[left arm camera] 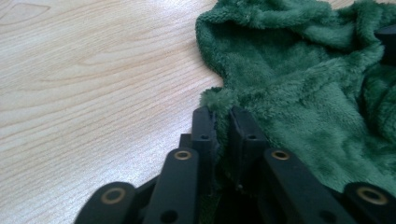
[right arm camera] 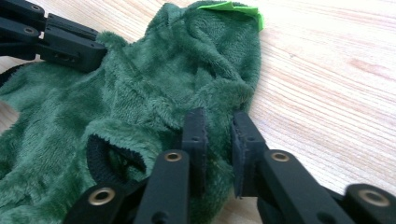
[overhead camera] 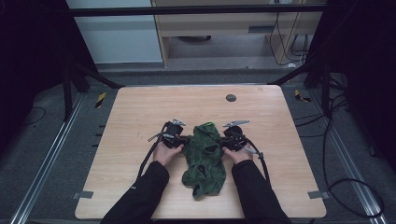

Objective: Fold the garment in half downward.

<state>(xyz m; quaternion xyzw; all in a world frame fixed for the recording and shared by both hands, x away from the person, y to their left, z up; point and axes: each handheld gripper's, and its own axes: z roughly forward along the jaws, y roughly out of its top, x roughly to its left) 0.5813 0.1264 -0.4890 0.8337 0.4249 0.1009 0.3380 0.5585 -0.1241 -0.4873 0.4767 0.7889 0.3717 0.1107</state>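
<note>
- Green fleece garment (overhead camera: 204, 158) lies crumpled at table (overhead camera: 140, 116) centre, collar end toward 12 o'clock, hem toward 6.
- Your left gripper (overhead camera: 180, 139) sits at its 9 o'clock edge, jaws nearly closed, pinching the fleece rim.
- Right gripper (overhead camera: 229, 141) at 3 o'clock, jaws close together w/ a fold clamped between.
- Progress, my read: both grips are on; lifting, spreading or folding is left, garment is bunched.
- Containers: 0 on the table.
</note>
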